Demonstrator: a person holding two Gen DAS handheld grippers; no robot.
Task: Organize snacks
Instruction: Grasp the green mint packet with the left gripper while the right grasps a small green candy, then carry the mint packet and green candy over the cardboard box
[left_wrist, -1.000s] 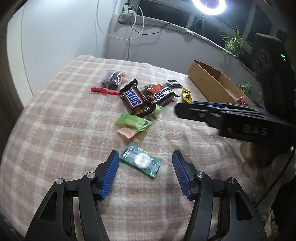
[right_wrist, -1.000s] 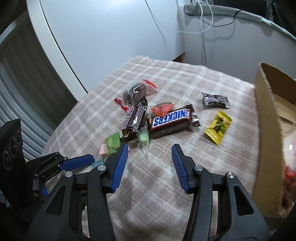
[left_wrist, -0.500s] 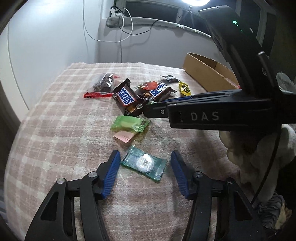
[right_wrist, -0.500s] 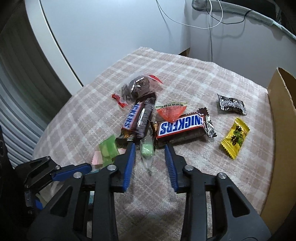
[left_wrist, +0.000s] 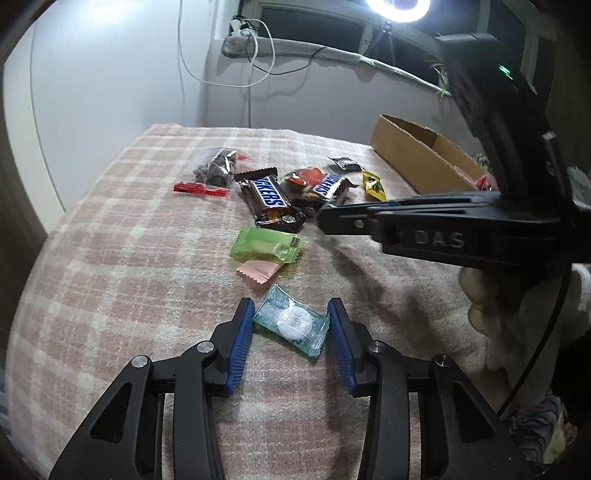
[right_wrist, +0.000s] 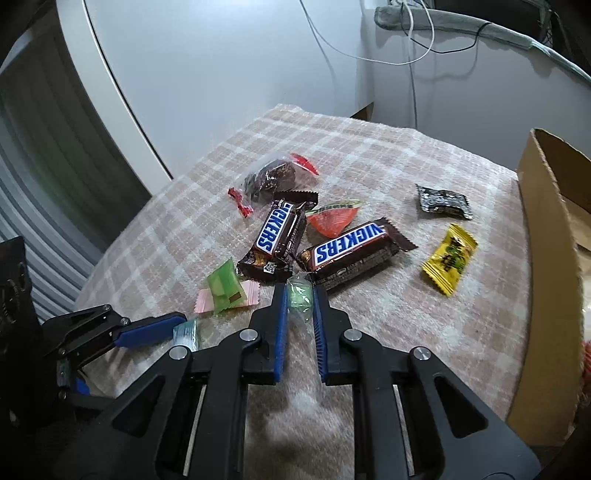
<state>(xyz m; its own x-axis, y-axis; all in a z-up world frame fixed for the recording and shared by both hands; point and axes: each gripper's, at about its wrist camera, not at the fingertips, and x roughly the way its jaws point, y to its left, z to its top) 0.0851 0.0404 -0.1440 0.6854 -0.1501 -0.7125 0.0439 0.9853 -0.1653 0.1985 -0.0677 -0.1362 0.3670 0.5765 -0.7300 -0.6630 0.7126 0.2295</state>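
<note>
On the pink plaid cloth (left_wrist: 122, 258) lies a teal mint candy (left_wrist: 291, 325) between the blue fingers of my left gripper (left_wrist: 291, 314). The jaws are closing, and the pads stand at the wrapper's edges without squeezing it. My right gripper (right_wrist: 300, 295) is shut on a pale green candy in a clear wrapper (right_wrist: 300, 293), just in front of two Snickers bars (right_wrist: 277, 232) (right_wrist: 351, 247). In the left wrist view the right gripper (left_wrist: 327, 218) reaches in from the right. The open cardboard box (right_wrist: 546, 258) stands at the right.
A light green packet (left_wrist: 267, 249), a pink packet (left_wrist: 258, 271), a red wrapper (left_wrist: 201, 189) and a dark chocolate bag (left_wrist: 218, 168) lie nearby. A yellow candy (right_wrist: 448, 258) and a black packet (right_wrist: 443, 201) sit near the box. The wall and cables are behind.
The right gripper moved forward to the pile and its jaws came together on the pale green candy. The left jaws narrowed around the teal candy.
</note>
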